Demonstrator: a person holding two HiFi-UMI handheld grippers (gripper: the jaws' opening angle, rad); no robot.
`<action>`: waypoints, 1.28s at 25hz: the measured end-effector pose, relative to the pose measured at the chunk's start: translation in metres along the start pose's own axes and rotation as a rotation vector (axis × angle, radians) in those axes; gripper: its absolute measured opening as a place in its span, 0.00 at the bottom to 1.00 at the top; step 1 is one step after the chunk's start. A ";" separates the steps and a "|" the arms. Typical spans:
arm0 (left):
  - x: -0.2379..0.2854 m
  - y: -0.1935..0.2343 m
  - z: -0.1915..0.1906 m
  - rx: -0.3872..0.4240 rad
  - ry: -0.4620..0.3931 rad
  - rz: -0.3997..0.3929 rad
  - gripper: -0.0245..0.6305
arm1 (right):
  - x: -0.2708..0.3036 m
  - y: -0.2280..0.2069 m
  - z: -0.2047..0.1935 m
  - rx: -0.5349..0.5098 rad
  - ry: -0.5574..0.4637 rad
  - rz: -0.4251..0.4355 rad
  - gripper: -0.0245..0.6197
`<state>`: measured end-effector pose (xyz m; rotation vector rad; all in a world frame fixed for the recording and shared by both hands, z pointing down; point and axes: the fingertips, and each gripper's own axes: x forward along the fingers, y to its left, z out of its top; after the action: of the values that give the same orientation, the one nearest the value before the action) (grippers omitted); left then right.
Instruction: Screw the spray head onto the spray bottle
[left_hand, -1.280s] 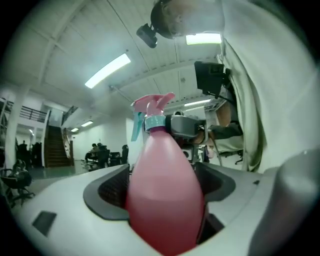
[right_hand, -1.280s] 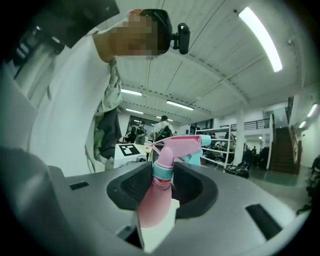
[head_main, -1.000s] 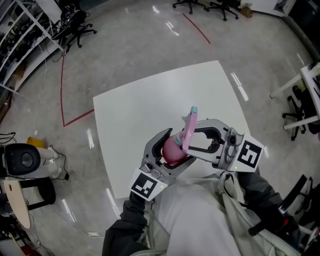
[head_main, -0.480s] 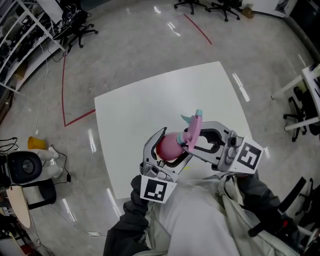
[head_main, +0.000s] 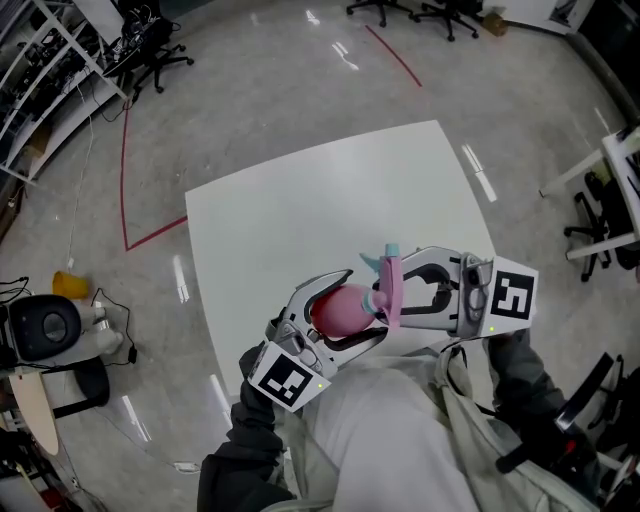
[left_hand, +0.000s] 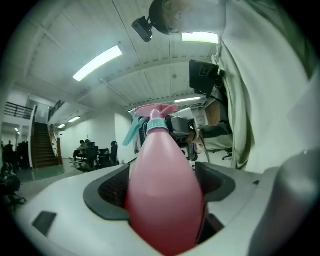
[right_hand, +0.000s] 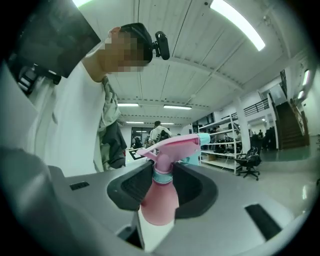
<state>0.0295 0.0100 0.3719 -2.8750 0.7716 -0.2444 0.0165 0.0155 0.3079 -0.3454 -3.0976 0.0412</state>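
Observation:
A pink spray bottle (head_main: 335, 310) is held lying roughly level above the white table (head_main: 300, 200), close to the person's chest. My left gripper (head_main: 360, 303) is shut on its fat body (left_hand: 165, 195), which fills the gap between the jaws. The pink spray head (head_main: 392, 278) with its teal nozzle sits on the bottle's neck. My right gripper (head_main: 396, 290) comes in from the right. Its jaws stand on either side of the teal collar (right_hand: 162, 176) under the spray head (right_hand: 175, 145), shut on it, and have just been closing a little.
Office chairs (head_main: 410, 12) stand on the floor beyond the table, and a red tape line (head_main: 128, 180) runs to the left. Shelving (head_main: 40, 70) and a black-and-white device (head_main: 45, 325) sit at the left. A desk frame and a chair (head_main: 605, 215) stand at the right.
Both grippers and the bottle have come slightly lower and closer to the person. The left gripper has rolled, so its marker cube has swung leftwards. The spray head has turned with the right gripper.

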 end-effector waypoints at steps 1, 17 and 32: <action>0.000 -0.004 0.001 -0.014 -0.009 -0.028 0.68 | -0.001 0.003 0.001 0.000 -0.005 0.015 0.23; -0.002 0.072 -0.023 0.030 0.087 0.644 0.68 | 0.009 -0.049 -0.001 0.025 -0.041 -0.476 0.32; -0.005 0.003 0.007 -0.184 -0.118 0.055 0.68 | 0.009 -0.008 0.020 0.027 -0.177 0.016 0.23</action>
<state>0.0250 0.0104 0.3636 -2.9989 0.8928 0.0035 0.0053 0.0095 0.2880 -0.3851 -3.2650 0.1210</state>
